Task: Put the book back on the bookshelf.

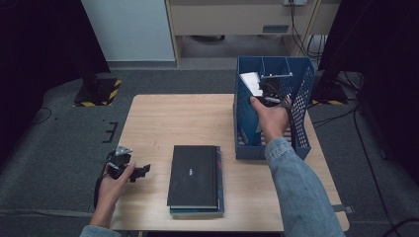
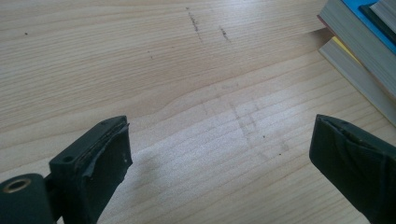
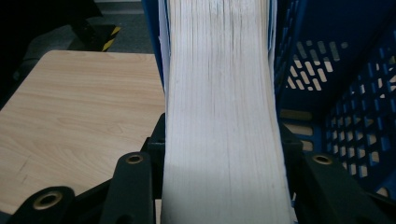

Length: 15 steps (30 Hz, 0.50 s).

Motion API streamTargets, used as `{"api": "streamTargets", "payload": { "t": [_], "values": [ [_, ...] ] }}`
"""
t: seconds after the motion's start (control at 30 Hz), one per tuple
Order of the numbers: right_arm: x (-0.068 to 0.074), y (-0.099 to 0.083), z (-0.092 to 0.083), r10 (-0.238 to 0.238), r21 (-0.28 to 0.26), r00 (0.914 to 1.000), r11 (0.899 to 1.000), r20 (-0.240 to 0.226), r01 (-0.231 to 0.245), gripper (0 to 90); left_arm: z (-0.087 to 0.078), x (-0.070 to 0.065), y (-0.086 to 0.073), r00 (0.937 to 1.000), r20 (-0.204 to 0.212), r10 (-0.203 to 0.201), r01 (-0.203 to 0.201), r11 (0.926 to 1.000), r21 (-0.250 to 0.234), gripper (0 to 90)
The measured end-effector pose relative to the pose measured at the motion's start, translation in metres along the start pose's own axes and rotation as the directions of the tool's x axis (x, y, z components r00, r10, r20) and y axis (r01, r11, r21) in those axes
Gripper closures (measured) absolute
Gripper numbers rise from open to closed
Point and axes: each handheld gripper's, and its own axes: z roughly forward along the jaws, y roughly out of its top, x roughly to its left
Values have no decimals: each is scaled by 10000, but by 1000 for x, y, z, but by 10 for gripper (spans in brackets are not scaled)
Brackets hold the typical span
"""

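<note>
Two grippers were in your hands at a light wooden table (image 1: 163, 118), the biggest thing in the scene. Next in size, a blue perforated file rack (image 1: 304, 98) stood on the table at about two o'clock from its middle, its dividers running away from you. At six o'clock from the table's middle lay a stack of books (image 1: 195, 177), a black-covered one on top of a blue one, flat and square to the table's near edge.

Inside the rack, at its left compartment, stood the thick book (image 3: 219, 116) you were handling, page edges facing the right gripper's camera, upright between the rack's blue walls. Your right gripper (image 1: 269, 96) had a jaw on each side of that book, close against its covers; whether the pads pressed on it or had just let go, the pictures could not settle. Your right hand (image 1: 272, 118) reached into the rack from the near side.

Your left gripper (image 1: 141, 172) rested at eight o'clock on the table, just left of the stack, its jaws spread wide over bare wood with nothing between them. Your left hand (image 1: 111, 190) gripped it from behind.
</note>
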Motion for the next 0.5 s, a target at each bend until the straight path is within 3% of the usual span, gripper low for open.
{"api": "streamTargets", "payload": {
  "t": [0.23,0.5],
  "values": [
    [0,4,-1,-248,189,9997,9995,-29,249,544,0,0,0,10000,-36,32,-32,10000,36,50],
    [3,12,-3,-168,164,9997,9997,-186,171,516,1,-1,0,9999,64,132,-132,9999,62,51]
  ]
}}
